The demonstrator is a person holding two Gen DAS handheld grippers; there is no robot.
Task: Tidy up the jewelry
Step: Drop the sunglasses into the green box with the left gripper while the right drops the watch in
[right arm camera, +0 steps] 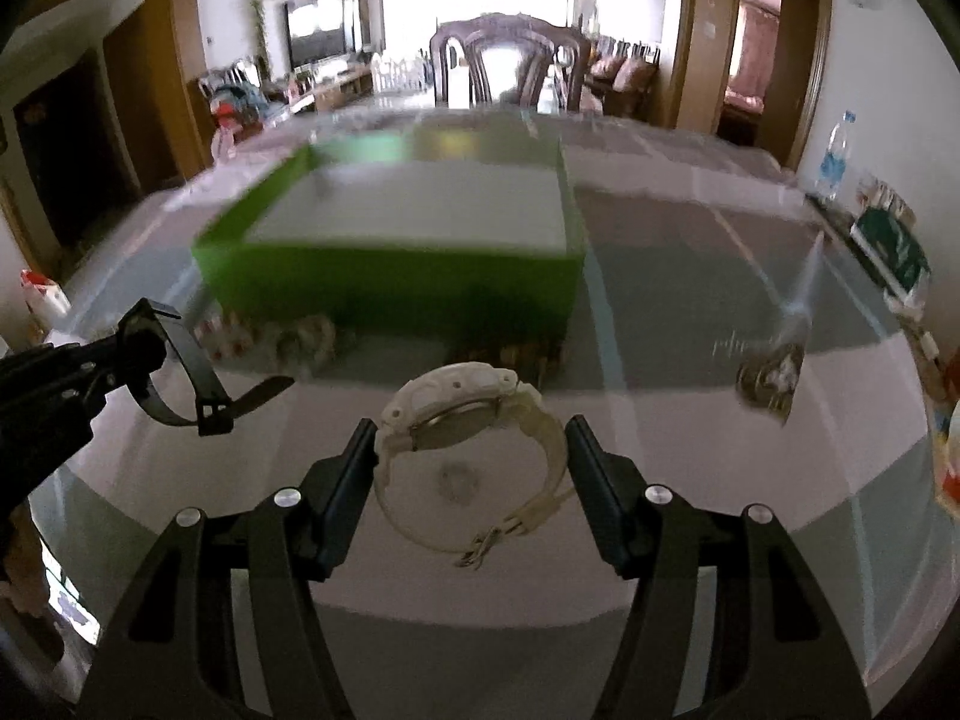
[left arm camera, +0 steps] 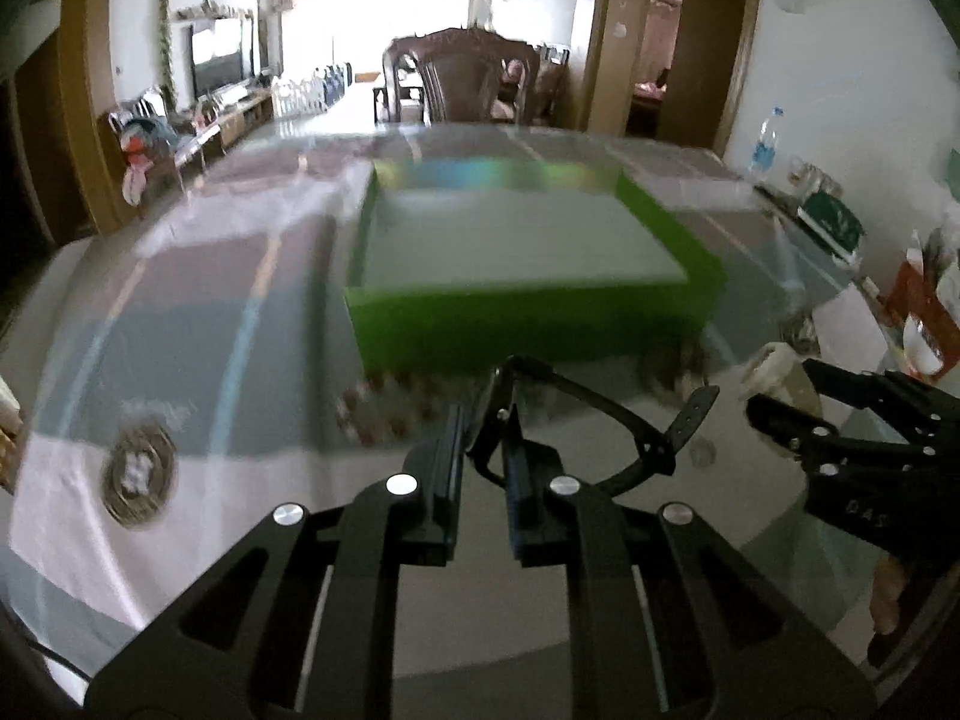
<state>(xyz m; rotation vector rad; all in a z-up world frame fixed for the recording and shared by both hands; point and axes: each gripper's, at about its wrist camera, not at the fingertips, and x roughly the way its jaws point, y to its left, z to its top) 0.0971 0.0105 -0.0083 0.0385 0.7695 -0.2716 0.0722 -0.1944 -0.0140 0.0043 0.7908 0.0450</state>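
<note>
Above the glass table [right arm camera: 690, 312], left to right: your left gripper [left arm camera: 483, 420] is pinched nearly closed on the black watch [left arm camera: 600, 414], gripping only one end of the strap. The rest hangs free to the right, with the loose tail sticking out. Risk: the watch swings or twists as you carry it, and a thin strap in a narrow pinch can slide out; the dangling tail could also catch the front wall of the green box [left arm camera: 528, 324] on the way in.

Your right gripper [right arm camera: 468, 450] stands about half open, and the white watch [right arm camera: 474, 438] spans the gap: its case is against the left finger and its strap loop against the right. Whether both pads truly press I cannot tell for certain. Risk: the loop is springy, so it may flex and let the watch rotate or drop onto the glass.

The box sits ahead of both grippers, open and apparently empty. Beaded bracelets [right arm camera: 270, 339] lie against its front wall; a low approach could drag them. The two grippers are close together, so watch for a clash.
</note>
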